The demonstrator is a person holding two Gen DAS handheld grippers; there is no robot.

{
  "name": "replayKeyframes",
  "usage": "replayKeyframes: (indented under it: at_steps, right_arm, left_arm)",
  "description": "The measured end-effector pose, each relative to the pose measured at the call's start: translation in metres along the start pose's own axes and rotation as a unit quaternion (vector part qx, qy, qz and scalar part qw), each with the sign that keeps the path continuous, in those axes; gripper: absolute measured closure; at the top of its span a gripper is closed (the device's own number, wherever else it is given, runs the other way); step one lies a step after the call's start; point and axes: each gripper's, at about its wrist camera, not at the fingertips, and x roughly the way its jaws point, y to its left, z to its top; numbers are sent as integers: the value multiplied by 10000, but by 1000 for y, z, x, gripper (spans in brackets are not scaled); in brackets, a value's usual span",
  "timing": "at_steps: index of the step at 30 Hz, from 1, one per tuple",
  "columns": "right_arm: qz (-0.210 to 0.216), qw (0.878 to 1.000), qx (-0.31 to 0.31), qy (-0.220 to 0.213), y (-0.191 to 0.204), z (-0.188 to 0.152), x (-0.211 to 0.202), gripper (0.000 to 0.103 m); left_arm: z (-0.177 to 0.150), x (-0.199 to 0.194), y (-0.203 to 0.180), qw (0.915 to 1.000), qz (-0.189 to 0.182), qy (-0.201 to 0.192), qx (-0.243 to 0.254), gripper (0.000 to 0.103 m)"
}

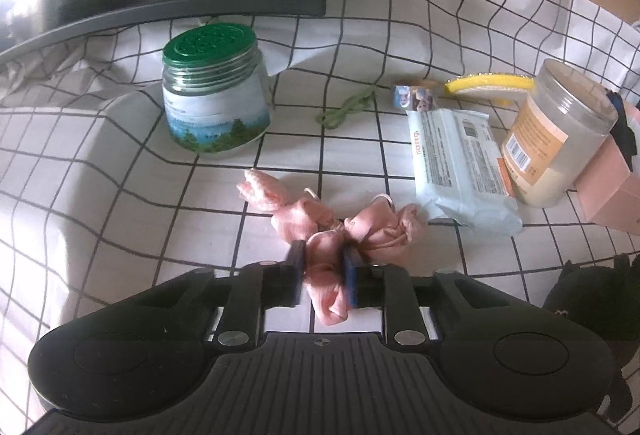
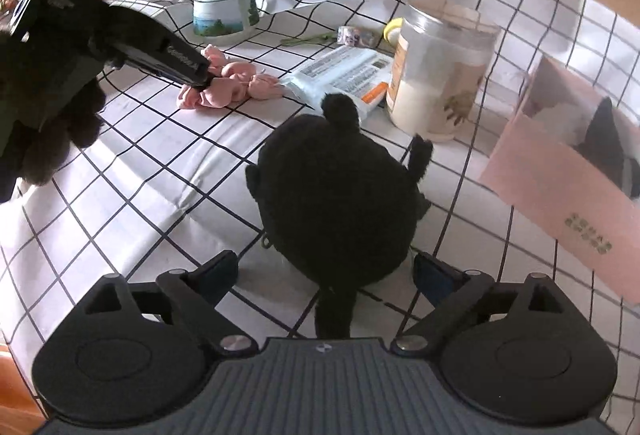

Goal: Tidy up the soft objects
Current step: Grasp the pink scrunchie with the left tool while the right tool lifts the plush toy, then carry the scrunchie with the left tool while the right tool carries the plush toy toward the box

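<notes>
Now left gripper pinching pink scrunchie (right gripper wide).

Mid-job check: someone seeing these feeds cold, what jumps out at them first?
Probably the black plush toy, big and dark on the checked cloth, lying between the wide-open right tongs. Next, the pink fabric piece pinched in the left tongs, near the middle of the table. Behind it stand the green-lidded jar to the left and the clear tub by the pink box to the right.
</notes>
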Motion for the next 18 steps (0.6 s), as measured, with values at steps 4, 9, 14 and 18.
replayKeyframes:
  at_steps: [4, 9, 14, 18]
  right_arm:
    - [-7, 9999, 103, 19, -4, -1, -2, 7]
    - [-59, 9998, 30, -172, -5, 2, -11, 7]
    - [-184, 9992, -20, -360, -8, 10, -19, 7]
    - [-198, 9992, -73, -341, -8, 17, -13, 7]
  left_arm:
    - [-11, -8, 8, 9997, -185, -103, -129, 90]
    - [-26, -28, 11, 9989, -396, -142, -201, 91]
    - [-42, -55, 10, 9968, -736, -157, -263, 92]
    - [-54, -70, 5, 9947, -971, -106, -305, 92]
